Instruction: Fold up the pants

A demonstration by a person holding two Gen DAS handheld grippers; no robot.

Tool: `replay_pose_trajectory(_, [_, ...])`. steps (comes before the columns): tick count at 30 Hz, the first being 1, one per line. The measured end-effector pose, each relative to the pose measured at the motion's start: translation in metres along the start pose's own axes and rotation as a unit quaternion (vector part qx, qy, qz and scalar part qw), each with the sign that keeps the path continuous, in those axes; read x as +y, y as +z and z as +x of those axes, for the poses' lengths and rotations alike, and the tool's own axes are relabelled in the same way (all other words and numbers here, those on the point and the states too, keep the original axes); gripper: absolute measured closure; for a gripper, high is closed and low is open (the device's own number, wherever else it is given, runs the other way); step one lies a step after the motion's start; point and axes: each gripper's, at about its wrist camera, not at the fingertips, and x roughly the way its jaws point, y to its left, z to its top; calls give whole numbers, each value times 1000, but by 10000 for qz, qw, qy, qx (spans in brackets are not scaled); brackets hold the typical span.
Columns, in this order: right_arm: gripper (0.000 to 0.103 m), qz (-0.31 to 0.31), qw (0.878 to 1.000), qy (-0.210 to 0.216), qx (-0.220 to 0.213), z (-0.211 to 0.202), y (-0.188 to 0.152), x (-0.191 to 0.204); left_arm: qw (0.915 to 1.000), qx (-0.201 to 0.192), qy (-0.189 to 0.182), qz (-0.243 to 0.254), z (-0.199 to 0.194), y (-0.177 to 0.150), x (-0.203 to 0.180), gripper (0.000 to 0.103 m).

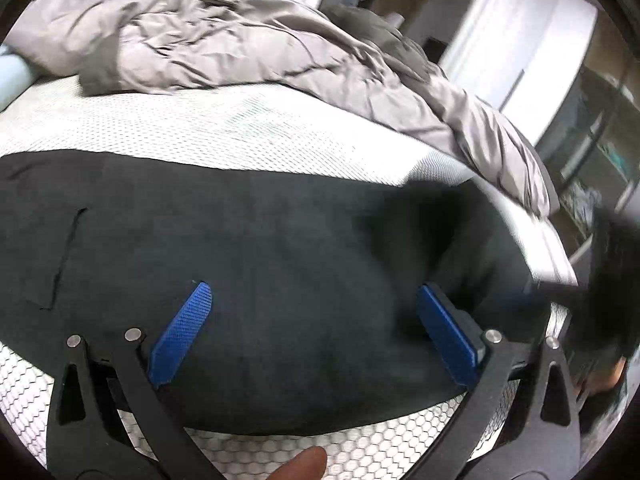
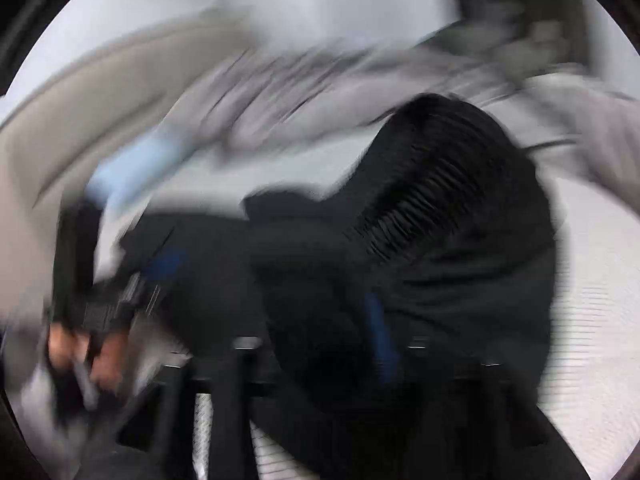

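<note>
The dark, almost black fabric pants (image 1: 256, 240) lie spread on the white, honeycomb-textured mattress cover (image 1: 224, 128), taking up the near half of the bed, while a crumpled grey duvet (image 1: 224, 44) is heaped along the far side. In the left wrist view the left gripper (image 1: 316, 328) hovers just above the cloth with its blue-padded jaws standing wide apart and nothing between them; a slit pocket shows on the pants toward the left. The right wrist view is heavily smeared. There the right gripper (image 2: 320, 340) sits low in front of a raised hump of the pants whose ribbed elastic waistband (image 2: 424, 200) arches up on the right, but I cannot tell whether its jaws are closed on the cloth or merely beside it. The long axis of the pants seems to run left to right across the near bed, with the waistband end lifted at the right; the legs' far end is not in view. To do this fold well, I would judge that the lifted end should be carried over squarely along that axis, edges matched, while the left claw pins or pinches the flat layer so it does not drag.
</note>
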Motion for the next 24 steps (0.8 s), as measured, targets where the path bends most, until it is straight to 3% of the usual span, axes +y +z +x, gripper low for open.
replay_pose_trajectory(2, [46, -604, 9971, -44, 465, 19, -15, 28, 9999, -9, -89, -94, -3, 2, 8, 1])
replay_pose_trajectory(4, [46, -902, 9952, -43, 374, 11, -25, 40, 9998, 27, -163, -115, -2, 1, 9, 1])
replay_pose_trajectory(7, [41, -466, 9987, 98, -172, -26, -34, 23, 9996, 121, -250, -38, 6, -1, -5, 1])
replay_pose_trajectory(8, [33, -220, 9987, 85, -458, -39, -38, 10, 9993, 175, -328, 35, 9, -2, -14, 1])
replay_pose_trajectory(9, [26, 29, 9973, -27, -730, -51, -40, -2, 9988, 225, -407, 125, 12, -6, -27, 1])
replay_pose_trajectory(11, [26, 546, 9911, -636, -1034, -65, -48, -32, 9964, 430, -561, 473, 18, -14, -53, 1])
replay_pose_trajectory(14, [25, 861, 9841, -1461, -531, -43, -54, -64, 9845, 997, -458, 1365, 35, -32, -91, 1])
replay_pose_trajectory(16, [25, 794, 9815, -1739, -80, -22, -61, -73, 9710, 1334, 42, 1982, 47, -49, -104, 1])
replay_pose_trajectory(17, [25, 766, 9828, -1680, 102, -14, -67, -74, 9676, 1368, 113, 2119, 48, -52, -106, 1])
replay_pose_trajectory(21, [21, 326, 9863, -1612, 136, -25, -77, -65, 9697, 1363, -49, 2026, 38, -50, -100, 1])
replay_pose_trajectory(24, [14, 300, 9864, -1601, 233, -37, -92, -73, 9785, 1205, -371, 1634, 29, -41, -88, 1])
